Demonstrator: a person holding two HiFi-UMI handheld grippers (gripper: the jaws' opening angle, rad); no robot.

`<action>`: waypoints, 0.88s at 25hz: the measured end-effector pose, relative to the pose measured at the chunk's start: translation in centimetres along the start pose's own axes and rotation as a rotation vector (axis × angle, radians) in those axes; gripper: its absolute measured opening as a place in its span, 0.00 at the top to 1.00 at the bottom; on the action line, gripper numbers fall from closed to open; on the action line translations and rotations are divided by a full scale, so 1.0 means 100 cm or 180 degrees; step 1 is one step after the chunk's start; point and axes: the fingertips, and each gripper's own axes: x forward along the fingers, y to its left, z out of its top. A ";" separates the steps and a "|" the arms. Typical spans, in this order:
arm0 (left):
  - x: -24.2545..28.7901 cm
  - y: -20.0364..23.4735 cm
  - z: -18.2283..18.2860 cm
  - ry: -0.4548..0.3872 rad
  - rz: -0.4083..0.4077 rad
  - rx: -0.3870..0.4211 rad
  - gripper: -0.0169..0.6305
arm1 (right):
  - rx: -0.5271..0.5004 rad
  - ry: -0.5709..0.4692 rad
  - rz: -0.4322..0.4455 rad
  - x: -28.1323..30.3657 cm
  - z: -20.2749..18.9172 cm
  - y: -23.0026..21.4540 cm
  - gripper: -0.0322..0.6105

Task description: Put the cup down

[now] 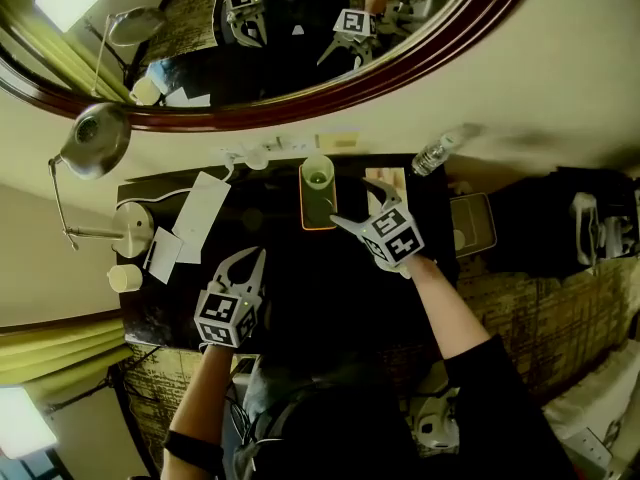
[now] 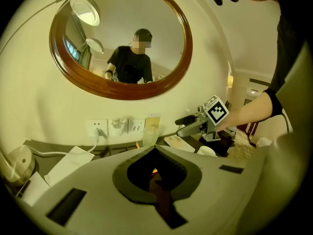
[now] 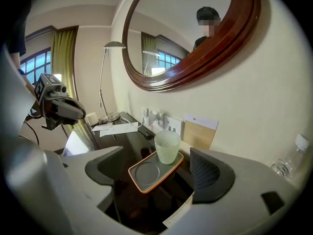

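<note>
A frosted, pale green cup point(image 1: 318, 176) stands upright at the far end of a small orange-rimmed tray point(image 1: 304, 211) on the dark desk. In the right gripper view the cup point(image 3: 167, 147) stands free on the tray point(image 3: 145, 173), a little ahead of my right gripper point(image 3: 155, 175). That gripper's jaws are spread wide and touch nothing. In the head view the right gripper point(image 1: 355, 204) hovers just right of the tray. My left gripper point(image 1: 250, 263) is shut and empty, low over the desk's near left. The left gripper view shows its closed jaws, with the cup point(image 2: 150, 136) beyond them.
A desk lamp point(image 1: 95, 138) and loose papers point(image 1: 200, 213) occupy the desk's left side. A water bottle point(image 1: 435, 153) lies at the back right. Wall sockets point(image 2: 117, 126) with a plugged cable and a card point(image 3: 200, 130) line the wall under a large oval mirror point(image 1: 400, 58).
</note>
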 end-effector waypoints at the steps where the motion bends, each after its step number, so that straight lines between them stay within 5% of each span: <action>1: 0.004 0.001 -0.001 -0.0010 0.0008 0.0005 0.97 | -0.0021 0.0026 0.0020 0.009 -0.002 -0.005 0.25; 22: 0.004 0.020 -0.018 0.0134 0.0276 -0.0044 0.97 | -0.0438 0.0177 0.0344 0.125 0.003 -0.022 0.26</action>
